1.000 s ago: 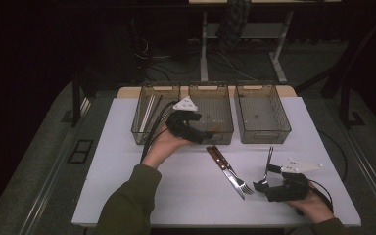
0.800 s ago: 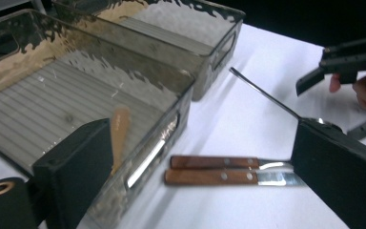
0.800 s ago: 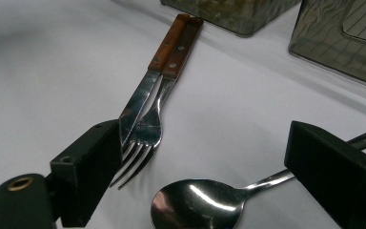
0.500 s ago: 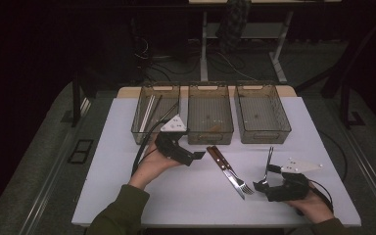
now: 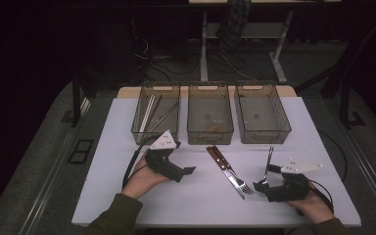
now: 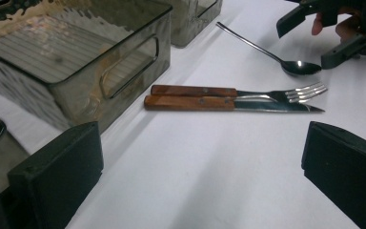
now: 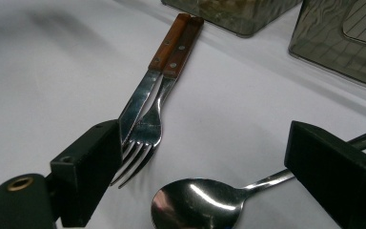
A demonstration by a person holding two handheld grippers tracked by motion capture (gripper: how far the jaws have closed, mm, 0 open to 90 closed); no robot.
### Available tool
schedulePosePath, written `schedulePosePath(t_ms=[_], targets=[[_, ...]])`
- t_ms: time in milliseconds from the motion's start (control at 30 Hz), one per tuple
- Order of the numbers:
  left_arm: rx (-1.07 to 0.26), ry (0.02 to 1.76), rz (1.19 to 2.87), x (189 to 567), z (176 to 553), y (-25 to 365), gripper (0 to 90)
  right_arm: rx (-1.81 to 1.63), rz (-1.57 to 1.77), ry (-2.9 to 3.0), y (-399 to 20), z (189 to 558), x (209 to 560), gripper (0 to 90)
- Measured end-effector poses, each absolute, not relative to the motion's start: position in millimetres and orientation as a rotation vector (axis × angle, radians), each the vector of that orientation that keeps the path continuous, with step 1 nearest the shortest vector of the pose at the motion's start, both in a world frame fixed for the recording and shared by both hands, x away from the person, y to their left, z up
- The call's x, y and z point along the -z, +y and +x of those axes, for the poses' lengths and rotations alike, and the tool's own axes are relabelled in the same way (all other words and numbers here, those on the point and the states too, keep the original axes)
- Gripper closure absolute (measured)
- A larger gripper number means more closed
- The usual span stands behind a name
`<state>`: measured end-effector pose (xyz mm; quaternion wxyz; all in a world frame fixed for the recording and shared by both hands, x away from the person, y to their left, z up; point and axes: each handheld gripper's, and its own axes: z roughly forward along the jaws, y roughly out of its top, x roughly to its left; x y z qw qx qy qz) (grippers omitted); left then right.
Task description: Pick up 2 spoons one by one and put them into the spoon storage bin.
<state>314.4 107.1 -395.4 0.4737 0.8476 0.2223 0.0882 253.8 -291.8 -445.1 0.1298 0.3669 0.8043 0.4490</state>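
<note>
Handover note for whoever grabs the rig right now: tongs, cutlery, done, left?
Left tongs: open, empty, just opened wider, aimed at the knife and fork.
Right tongs: open, straddling the spoon bowl, not gripping.
Knife, fork and spoon lie on the table in front of the three bins.
Done: left bin already holds long utensils; middle bin and right bin look empty of cutlery.
Left: probably bin the knife, fork and spoon.

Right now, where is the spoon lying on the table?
In the high view the spoon lies on the white table at the right, beside the fork, its bowl between the open jaws of the right hand-held gripper.
</note>
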Motion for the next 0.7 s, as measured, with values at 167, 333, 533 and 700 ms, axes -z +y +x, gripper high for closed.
schedulePosePath(t_ms=[167, 333, 533, 700], targets=[[-0.218, 0.563, 2.048, 398.9, 305.9, 119.9, 0.0, -1.305, 1.065, 2.334, -292.3, 253.6, 444.5, 12.2], [-0.227, 0.588, 2.022, 404.9, 296.9, 135.5, 0.0, -1.307, 1.068, 2.325, -292.2, 253.4, 443.9, 12.2], [-0.216, 0.612, 1.983, 414.1, 284.7, 150.0, 0.0, -1.301, 1.064, 2.329, -291.2, 253.3, 444.2, 12.2], [-0.231, 0.629, 1.987, 423.8, 274.2, 162.4, 0.0, -1.308, 1.065, 2.322, -293.0, 253.3, 443.4, 12.3]])
